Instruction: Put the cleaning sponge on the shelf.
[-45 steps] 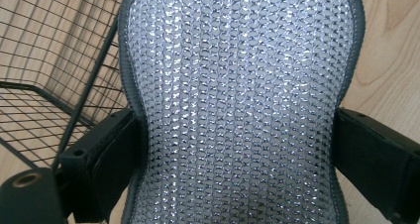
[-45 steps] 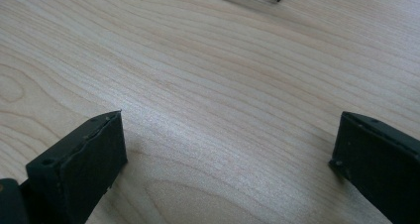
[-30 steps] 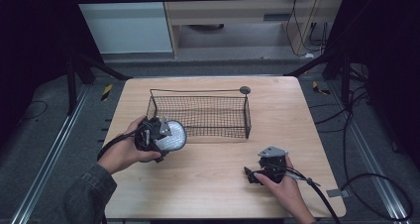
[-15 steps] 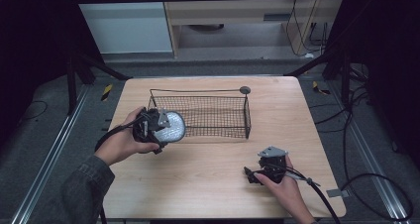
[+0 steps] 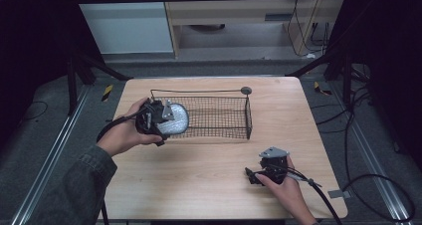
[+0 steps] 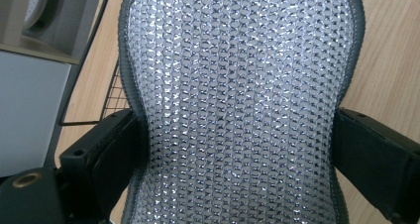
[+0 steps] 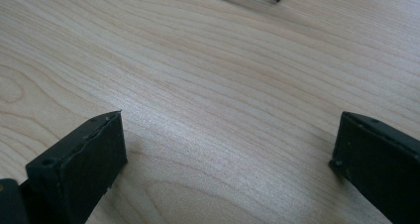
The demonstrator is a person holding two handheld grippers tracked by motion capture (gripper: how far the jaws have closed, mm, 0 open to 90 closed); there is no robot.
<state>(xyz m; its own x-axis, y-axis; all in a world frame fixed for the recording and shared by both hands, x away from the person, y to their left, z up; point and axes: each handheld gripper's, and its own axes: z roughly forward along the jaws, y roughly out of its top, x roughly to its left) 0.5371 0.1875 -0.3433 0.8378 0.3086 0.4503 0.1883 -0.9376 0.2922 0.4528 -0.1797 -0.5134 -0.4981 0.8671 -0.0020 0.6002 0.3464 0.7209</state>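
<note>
A silvery mesh scouring pad [image 5: 175, 119] with a dark rim is pinched at its middle by my left gripper [image 5: 160, 118], which is shut on it and holds it over the left end of the black wire basket [image 5: 226, 116]. In the left gripper view the pad [image 6: 237, 105] bulges above the two jaws, which press in on its sides. My right gripper [image 5: 255, 177] rests low on the table near the front right, open, and in the right gripper view its jaws stand wide apart with bare wood [image 7: 223, 115] between them.
The wire basket has a long handle ending in a round dark knob [image 5: 246, 90] at its far right corner. The wooden table [image 5: 199, 185] has its edges close on all sides. Cables trail from both grippers off the table's front and left.
My left gripper has carried the scouring pad up and to the right, from beside the basket's left end to over its rim. The right gripper has stayed put.
</note>
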